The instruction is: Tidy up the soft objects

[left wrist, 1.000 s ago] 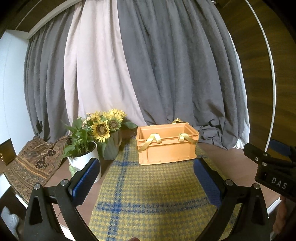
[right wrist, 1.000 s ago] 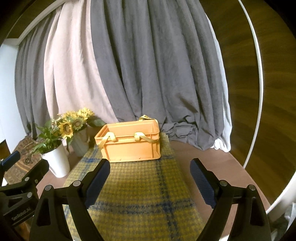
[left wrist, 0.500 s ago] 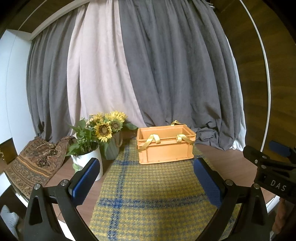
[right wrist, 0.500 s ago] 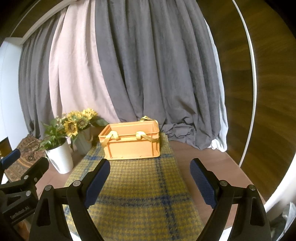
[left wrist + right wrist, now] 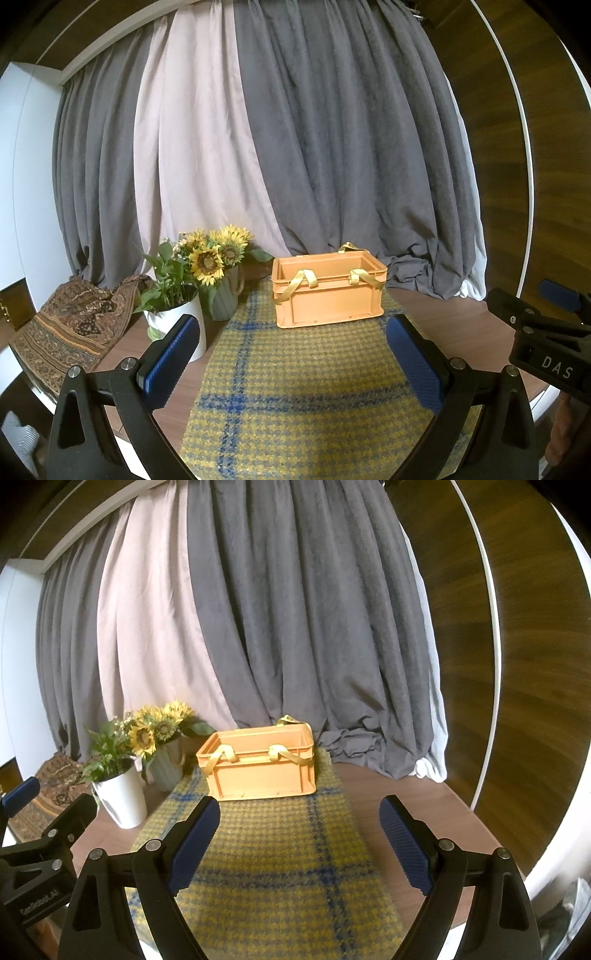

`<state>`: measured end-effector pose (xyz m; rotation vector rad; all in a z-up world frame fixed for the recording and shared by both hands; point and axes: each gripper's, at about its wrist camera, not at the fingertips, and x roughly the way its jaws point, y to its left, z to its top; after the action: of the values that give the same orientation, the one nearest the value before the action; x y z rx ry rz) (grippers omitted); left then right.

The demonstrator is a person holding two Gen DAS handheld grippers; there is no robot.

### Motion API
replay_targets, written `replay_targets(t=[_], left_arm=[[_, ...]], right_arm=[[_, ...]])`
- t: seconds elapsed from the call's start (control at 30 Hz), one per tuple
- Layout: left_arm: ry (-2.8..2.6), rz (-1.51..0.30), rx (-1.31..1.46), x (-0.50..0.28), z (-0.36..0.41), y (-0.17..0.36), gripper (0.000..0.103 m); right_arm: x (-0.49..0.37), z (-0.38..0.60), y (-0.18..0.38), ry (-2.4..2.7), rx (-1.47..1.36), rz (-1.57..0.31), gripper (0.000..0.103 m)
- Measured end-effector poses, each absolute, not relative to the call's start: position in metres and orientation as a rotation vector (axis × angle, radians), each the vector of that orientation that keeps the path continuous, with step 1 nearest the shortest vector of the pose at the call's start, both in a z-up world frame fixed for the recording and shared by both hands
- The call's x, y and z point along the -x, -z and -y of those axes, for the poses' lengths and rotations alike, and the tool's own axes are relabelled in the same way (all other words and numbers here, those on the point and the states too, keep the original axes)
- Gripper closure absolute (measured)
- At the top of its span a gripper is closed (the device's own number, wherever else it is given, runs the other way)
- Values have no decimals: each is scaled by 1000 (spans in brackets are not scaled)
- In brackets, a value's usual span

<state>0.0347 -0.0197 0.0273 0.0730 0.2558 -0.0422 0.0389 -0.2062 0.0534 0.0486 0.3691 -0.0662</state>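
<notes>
An orange plastic crate with yellow strap handles stands at the far end of a yellow and blue plaid cloth spread on the wooden table. My left gripper hovers over the near part of the cloth, open, nothing between its blue pads. My right gripper hangs beside it to the right, also open and empty. A brown patterned cloth lies draped at the table's left end. The crate's inside looks empty from here.
A white pot with a green plant and a grey-green vase of sunflowers stand left of the crate. Grey and pale curtains hang behind. A dark wooden wall panel is at the right.
Both grippers have drawn back a little from the crate, which now looks slightly smaller and farther. Their jaws stay as wide as before.
</notes>
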Motion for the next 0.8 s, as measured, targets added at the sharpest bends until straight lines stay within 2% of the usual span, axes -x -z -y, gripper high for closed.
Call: replay_targets(t=[0.8], left_arm=[[46, -248, -74, -32, 25, -28, 0]], right_arm=[[-30, 211, -59, 74, -40, -357, 14]])
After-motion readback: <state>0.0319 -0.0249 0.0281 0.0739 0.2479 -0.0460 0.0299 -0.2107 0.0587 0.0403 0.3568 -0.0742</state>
